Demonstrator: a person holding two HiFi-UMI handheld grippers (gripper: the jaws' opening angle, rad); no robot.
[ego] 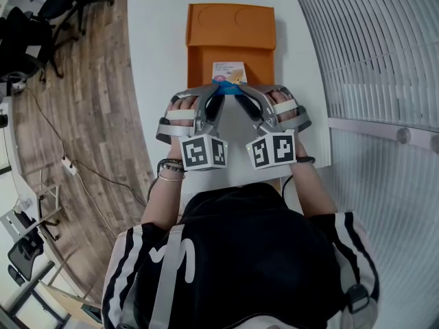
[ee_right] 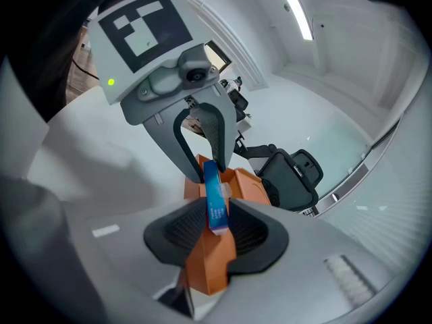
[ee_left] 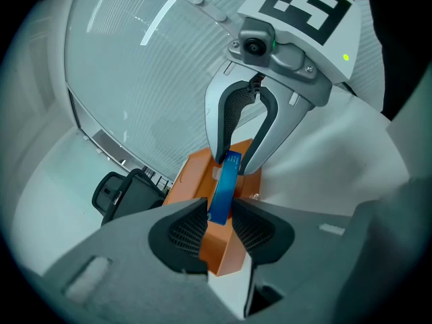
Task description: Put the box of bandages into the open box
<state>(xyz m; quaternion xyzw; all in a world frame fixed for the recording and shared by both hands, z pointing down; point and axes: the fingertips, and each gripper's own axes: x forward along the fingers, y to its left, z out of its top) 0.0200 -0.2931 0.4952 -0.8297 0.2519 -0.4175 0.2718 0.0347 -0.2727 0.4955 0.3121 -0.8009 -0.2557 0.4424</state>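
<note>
Two tongs share one small load here. Your left tongs (ego: 215, 94) and your right tongs (ego: 245, 94) each pinch one end of the box of bandages (ego: 230, 72). They point toward each other with the little box between them. Neither pair is wide. Each is closed just as far as the thin box lets it. I think you hold it from both ends so that it does not tip or spin on the way down.

The box of bandages hangs over the near, open half of the orange box (ego: 196, 60). The orange box lies on the white worktop (ego: 159, 46), with its lid (ego: 230, 25) folded flat away from you. So the load is right above the place it has to go. I cannot tell if it touches the bottom yet.

The head view gives you the whole layout. You see the pale top face with its picture, the lid, and how well the load lines up with the opening. It does not show the pinch itself.

The two gripper views do show it. In each one the dark pads (ee_left: 189, 231) press on the blue sides of the little box. The other tongs grip its far end, and the orange box lies just below.
</note>
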